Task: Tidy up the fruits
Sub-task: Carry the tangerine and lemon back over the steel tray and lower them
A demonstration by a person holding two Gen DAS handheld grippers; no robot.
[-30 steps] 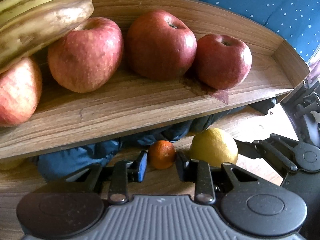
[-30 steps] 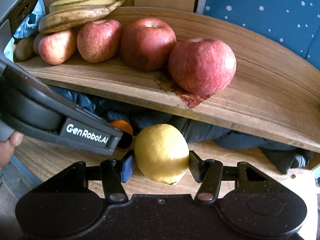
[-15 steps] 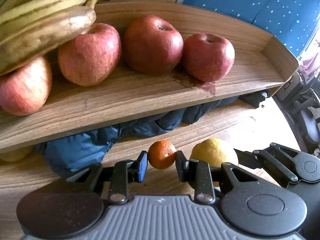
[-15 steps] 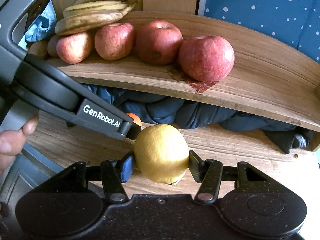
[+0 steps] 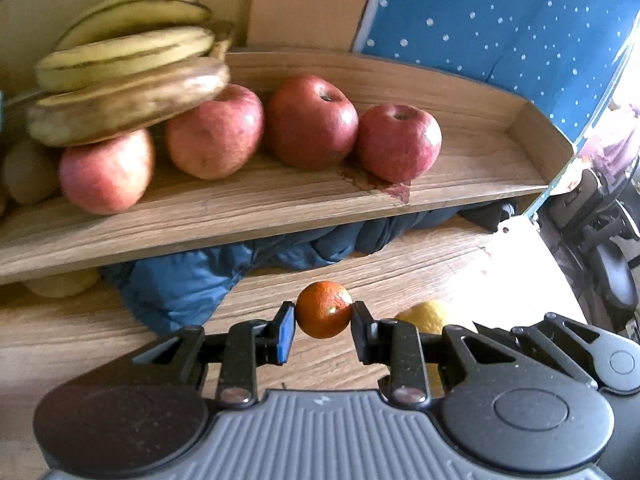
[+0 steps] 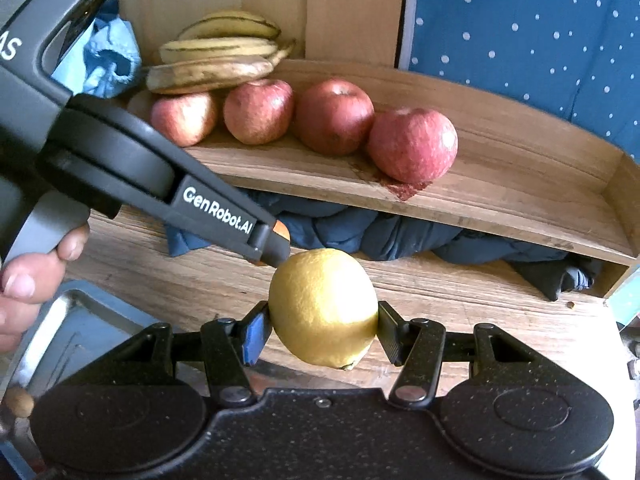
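The wooden tray [image 6: 520,200] holds 4 red apples [image 6: 412,144] in a row, with a bunch of bananas [image 6: 216,56] resting on those at its left end. The left hand-held gripper [image 5: 324,316], marked "GenRobot.AI", is clamped on a small orange [image 5: 323,310] above the table [image 5: 420,264]. The right hand-held gripper [image 6: 323,326] grips a lemon [image 6: 323,306] between its pads, just beside the orange.

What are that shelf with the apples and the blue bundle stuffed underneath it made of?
The shelf looks like wood or wood-grain laminate: matte brown with streaky grain lines, plus a dark reddish stain under the rightmost apple. Solid or veneer cannot be told. The blue bundle seems to be soft fabric, possibly padded: it lies in rounded, slightly shiny folds.
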